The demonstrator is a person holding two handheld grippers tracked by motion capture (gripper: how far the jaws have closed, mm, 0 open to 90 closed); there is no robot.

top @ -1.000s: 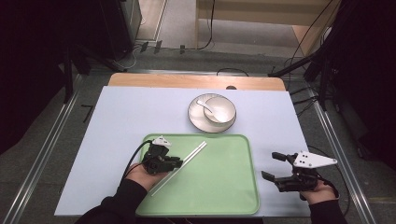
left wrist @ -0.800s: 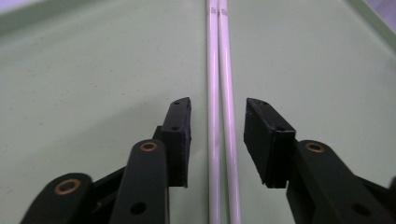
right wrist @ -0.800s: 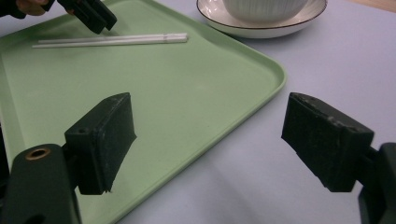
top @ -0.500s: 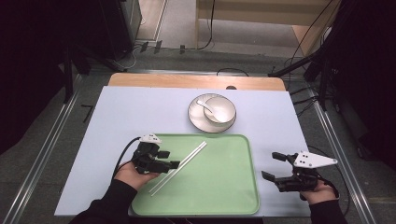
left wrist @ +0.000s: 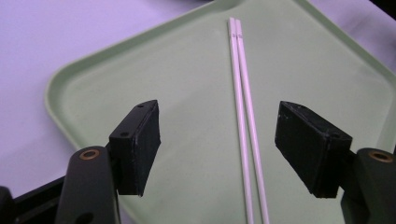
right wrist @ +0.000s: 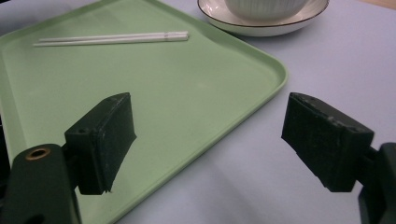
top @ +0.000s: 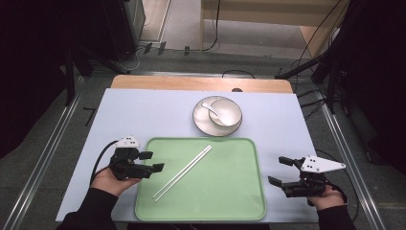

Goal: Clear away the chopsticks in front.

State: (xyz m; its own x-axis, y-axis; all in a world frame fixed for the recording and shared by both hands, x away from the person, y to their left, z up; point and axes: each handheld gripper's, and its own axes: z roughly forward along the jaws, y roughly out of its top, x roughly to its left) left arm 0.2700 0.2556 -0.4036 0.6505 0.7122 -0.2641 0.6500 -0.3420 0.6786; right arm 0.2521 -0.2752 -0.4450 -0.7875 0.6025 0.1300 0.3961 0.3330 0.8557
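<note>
A pair of white chopsticks (top: 184,171) lies slantwise on the green tray (top: 230,201). My left gripper (top: 152,161) hovers over the tray's left rim, apart from the chopsticks. Its jaws have just been opening and hold nothing. In the left gripper view the chopsticks (left wrist: 245,116) rest on the tray (left wrist: 187,70) below the left gripper (left wrist: 217,144), touching neither pad. My right gripper (top: 277,170) stands open over the table, right of the tray. In the right gripper view the right gripper (right wrist: 208,144) frames the tray's corner (right wrist: 275,70), with nothing between its jaws.
A white bowl (top: 226,111) with a white spoon (top: 209,109) in it sits on a white plate (top: 202,120) just beyond the tray's far edge. The lilac mat (top: 143,115) covers the table, and a wooden strip (top: 191,82) runs along its far side.
My left gripper has drawn back to the left, away from the chopsticks, and its jaws now stand wider apart. The chopsticks stay lying on the tray. The right gripper has not moved.
</note>
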